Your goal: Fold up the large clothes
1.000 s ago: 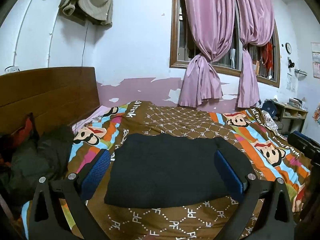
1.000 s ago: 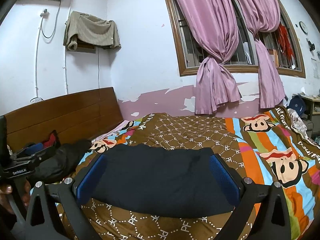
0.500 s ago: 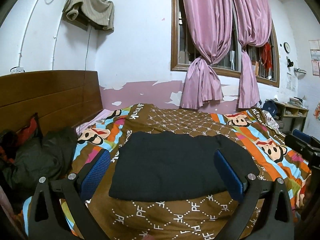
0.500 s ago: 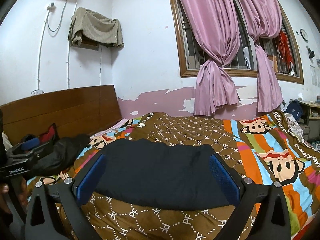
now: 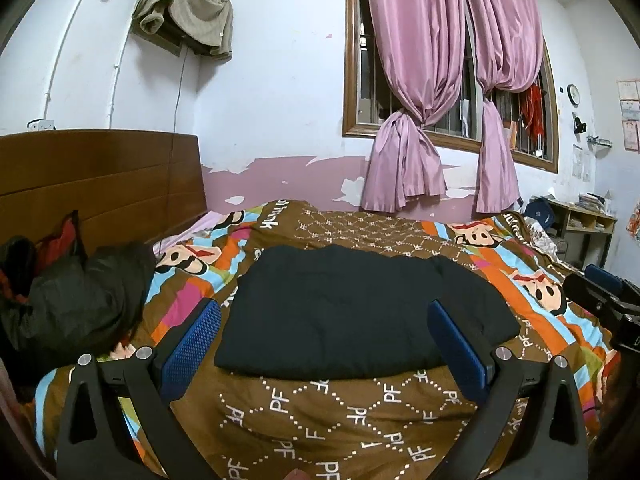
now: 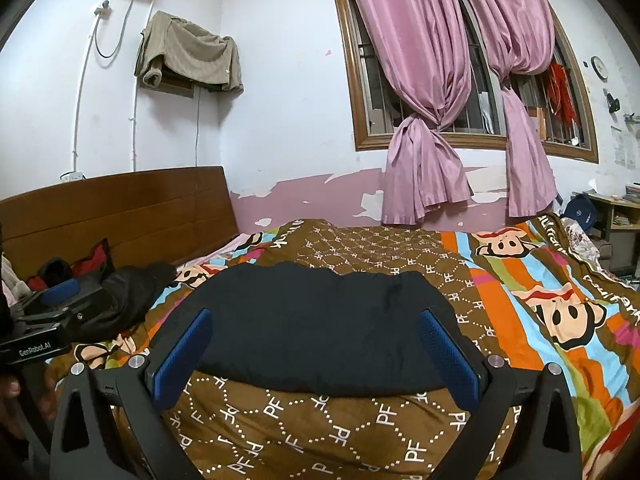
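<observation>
A black folded garment (image 5: 352, 312) lies on a brown bedspread (image 5: 320, 420) with white dotted diamonds, bright stripes and cartoon monkey faces. Gripper pads (image 5: 192, 344) are blue; curtains (image 6: 424, 120) pink.

One folded black garment (image 5: 352, 312) lies on one bed (image 5: 340, 420). Two claws: left claw (image 5: 324, 344), right claw (image 6: 316, 356). Two pink curtains (image 5: 412, 92). One dark jacket (image 5: 80, 296).

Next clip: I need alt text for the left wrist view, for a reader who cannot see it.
A folded black garment lies flat on a brown patterned cartoon bedspread, framed by the open blue-padded left gripper, which holds nothing. A crumpled dark jacket sits left by the wooden headboard; knotted pink curtains hang behind, and the right gripper pokes in at the right edge.
</observation>
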Demonstrator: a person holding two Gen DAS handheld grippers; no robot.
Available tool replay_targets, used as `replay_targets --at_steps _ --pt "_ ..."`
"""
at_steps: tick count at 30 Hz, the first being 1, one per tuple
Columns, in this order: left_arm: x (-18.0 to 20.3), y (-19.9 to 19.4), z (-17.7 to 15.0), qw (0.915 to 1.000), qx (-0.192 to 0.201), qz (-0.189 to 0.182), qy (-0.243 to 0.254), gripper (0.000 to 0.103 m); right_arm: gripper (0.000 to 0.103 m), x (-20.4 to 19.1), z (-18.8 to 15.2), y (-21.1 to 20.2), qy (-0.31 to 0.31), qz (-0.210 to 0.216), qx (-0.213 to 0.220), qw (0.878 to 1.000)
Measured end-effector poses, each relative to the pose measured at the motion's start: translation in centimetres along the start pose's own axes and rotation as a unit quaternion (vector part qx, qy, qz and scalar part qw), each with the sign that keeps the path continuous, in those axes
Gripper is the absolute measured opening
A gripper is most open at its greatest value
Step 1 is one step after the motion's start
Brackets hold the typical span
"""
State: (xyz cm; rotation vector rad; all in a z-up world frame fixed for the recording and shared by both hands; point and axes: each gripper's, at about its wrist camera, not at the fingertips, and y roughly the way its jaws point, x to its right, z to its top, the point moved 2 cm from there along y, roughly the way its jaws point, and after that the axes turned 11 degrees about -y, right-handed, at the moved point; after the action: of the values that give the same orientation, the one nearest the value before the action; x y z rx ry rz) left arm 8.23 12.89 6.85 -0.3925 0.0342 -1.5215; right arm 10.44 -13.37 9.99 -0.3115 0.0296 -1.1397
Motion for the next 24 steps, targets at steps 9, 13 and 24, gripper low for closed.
replay_targets --at_steps 9,13,24 --pt "-1.0 -0.1 -2.0 0.9999 -0.005 0.012 -0.005 0.101 0.103 -0.9 -2.0 0.5 -0.003 -0.004 -0.005 1.0" --pt "-1.4 -0.2 -2.9 0.9999 -0.001 0.016 -0.004 0.101 0.103 -1.1 -2.8 0.4 -0.005 -0.011 -0.002 1.0" --pt "-2.1 0.6 -5.5 0.9996 -0.01 0.026 -0.009 0.101 0.103 -2.1 -5.4 1.4 -0.024 -0.015 -0.027 0.999"
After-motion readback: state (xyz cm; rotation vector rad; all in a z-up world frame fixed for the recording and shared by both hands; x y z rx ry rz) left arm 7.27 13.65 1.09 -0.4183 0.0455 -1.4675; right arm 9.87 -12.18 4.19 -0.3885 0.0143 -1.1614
